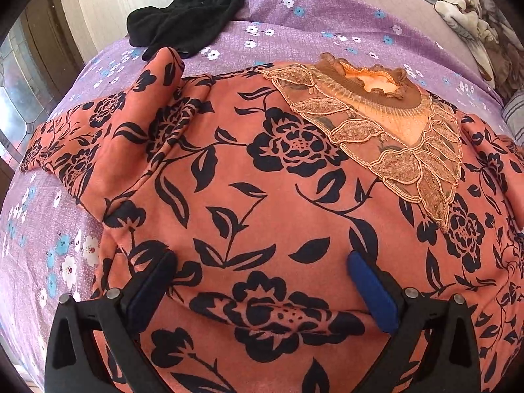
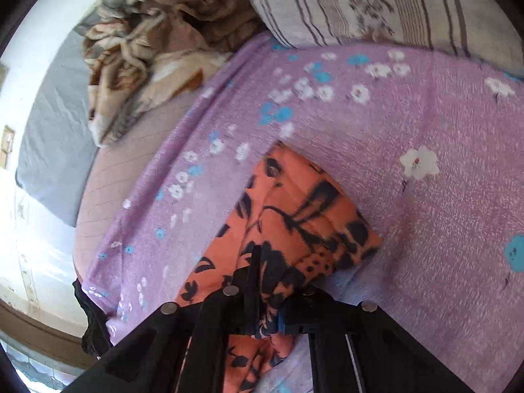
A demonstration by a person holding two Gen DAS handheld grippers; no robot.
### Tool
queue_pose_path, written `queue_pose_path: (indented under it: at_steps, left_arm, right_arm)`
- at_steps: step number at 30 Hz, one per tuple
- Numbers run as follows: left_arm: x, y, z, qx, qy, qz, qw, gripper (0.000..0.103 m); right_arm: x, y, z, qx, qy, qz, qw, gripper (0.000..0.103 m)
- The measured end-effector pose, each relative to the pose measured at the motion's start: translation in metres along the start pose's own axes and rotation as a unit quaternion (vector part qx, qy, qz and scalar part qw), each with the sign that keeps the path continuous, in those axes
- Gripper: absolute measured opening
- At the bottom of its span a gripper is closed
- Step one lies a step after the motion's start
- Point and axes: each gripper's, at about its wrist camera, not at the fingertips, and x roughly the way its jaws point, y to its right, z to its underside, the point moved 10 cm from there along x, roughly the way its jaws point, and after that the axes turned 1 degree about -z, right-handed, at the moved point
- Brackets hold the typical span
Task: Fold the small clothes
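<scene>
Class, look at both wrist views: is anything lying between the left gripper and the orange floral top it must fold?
Nothing visible. The left gripper hangs open directly over the orange floral top. The black garment lies beyond it on the purple bedspread.

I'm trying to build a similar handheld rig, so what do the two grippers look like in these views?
Both are matte black plastic frames with angled, cut-out linkage arms joined by round silver pins. The left gripper has two flat, oblong fingers faced with blue pads. On the right gripper the same black frame and silver pins show, with only a sliver of blue padding visible. No cables, markings, hands or sleeves are in view.
</scene>
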Motion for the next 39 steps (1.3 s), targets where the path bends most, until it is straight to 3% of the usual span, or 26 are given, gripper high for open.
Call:
queue_pose_path:
  at_steps: [3,5,9,12,16,19,22,25,29,30,33,36,39]
  left_arm:
    - [-0.005,-0.011,-0.003,0.0,0.003,-0.018,0.9998,0.103]
    - [-0.02,-0.023,-0.011,-0.009,0.03,-0.04,0.9987,0.103]
    - [-0.056,-0.052,-0.027,-0.034,0.083,-0.066,0.9938,0.103]
    - [-0.06,-0.095,-0.039,-0.06,0.098,-0.091,0.9892,0.103]
    - [-0.065,-0.147,-0.048,-0.114,0.103,-0.129,0.9797,0.103]
    - [-0.069,-0.187,-0.052,-0.157,0.103,-0.155,0.9699,0.103]
    - [-0.072,-0.232,-0.048,-0.209,0.097,-0.168,0.9586,0.103]
    - [-0.073,-0.275,-0.035,-0.273,0.087,-0.172,0.9425,0.103]
    - [-0.068,-0.317,-0.015,-0.354,0.066,-0.173,0.9168,0.103]
    - [-0.065,-0.324,-0.01,-0.373,0.059,-0.169,0.9104,0.103]
    - [-0.056,-0.334,0.0,-0.406,0.045,-0.153,0.8999,0.103]
    - [-0.05,-0.342,0.006,-0.41,0.025,-0.157,0.898,0.103]
    - [-0.055,-0.357,0.017,-0.439,0.024,-0.165,0.8826,0.103]
  right_arm:
    - [-0.037,-0.078,0.015,-0.056,0.014,-0.093,0.994,0.006]
    - [-0.064,-0.135,0.042,-0.084,0.003,-0.169,0.982,0.006]
    - [-0.097,-0.231,0.12,-0.131,-0.038,-0.278,0.951,0.006]
    - [-0.088,-0.282,0.193,-0.146,-0.086,-0.318,0.933,0.006]
    - [-0.047,-0.321,0.277,-0.126,-0.168,-0.325,0.922,0.01]
    - [-0.02,-0.33,0.341,-0.145,-0.243,-0.275,0.919,0.011]
    - [-0.012,-0.314,0.397,-0.19,-0.323,-0.216,0.901,0.012]
    - [-0.027,-0.302,0.419,-0.237,-0.339,-0.21,0.886,0.012]
    - [-0.039,-0.302,0.427,-0.278,-0.328,-0.21,0.878,0.015]
    - [-0.045,-0.299,0.43,-0.282,-0.327,-0.209,0.878,0.025]
    - [-0.044,-0.291,0.443,-0.286,-0.308,-0.185,0.889,0.09]
    - [-0.036,-0.293,0.462,-0.287,-0.322,-0.185,0.883,0.088]
    - [-0.041,-0.314,0.464,-0.309,-0.303,-0.194,0.88,0.083]
